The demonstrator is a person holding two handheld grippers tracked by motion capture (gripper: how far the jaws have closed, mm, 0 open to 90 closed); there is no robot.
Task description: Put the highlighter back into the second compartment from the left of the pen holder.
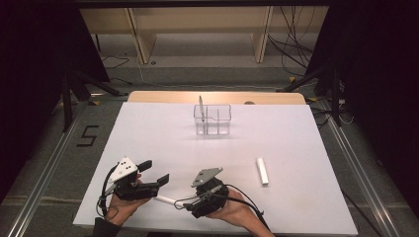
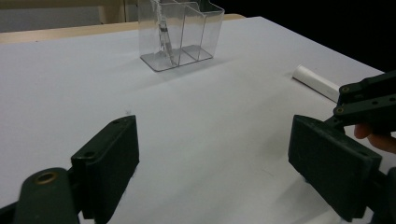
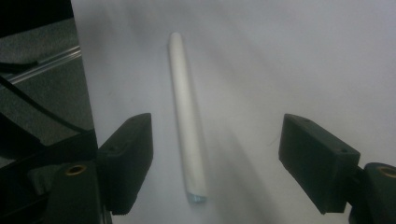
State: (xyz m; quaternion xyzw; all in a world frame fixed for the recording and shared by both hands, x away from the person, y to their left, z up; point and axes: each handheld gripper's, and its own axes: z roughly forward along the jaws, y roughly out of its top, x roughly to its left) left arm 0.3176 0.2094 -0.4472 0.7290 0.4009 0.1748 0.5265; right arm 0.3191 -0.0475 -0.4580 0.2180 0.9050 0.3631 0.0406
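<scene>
High view overhead facing forward, gripper views low, close, sharing white table (image 1: 296,133)

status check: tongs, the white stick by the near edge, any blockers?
Right tongs open, straddling white stick, not gripped. Left tongs open, empty. Stick flat on table. Nothing in the way.

Left gripper (image 1: 154,171) and right gripper (image 1: 184,203) flank a thin white tube (image 1: 164,200) at near edge of white table (image 1: 148,133); clear plastic divided organiser (image 1: 213,119) far centre.

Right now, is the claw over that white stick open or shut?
Open. The right gripper has its jaws spread wide either side of the white stick, which lies flat, untouched, on the table.
</scene>
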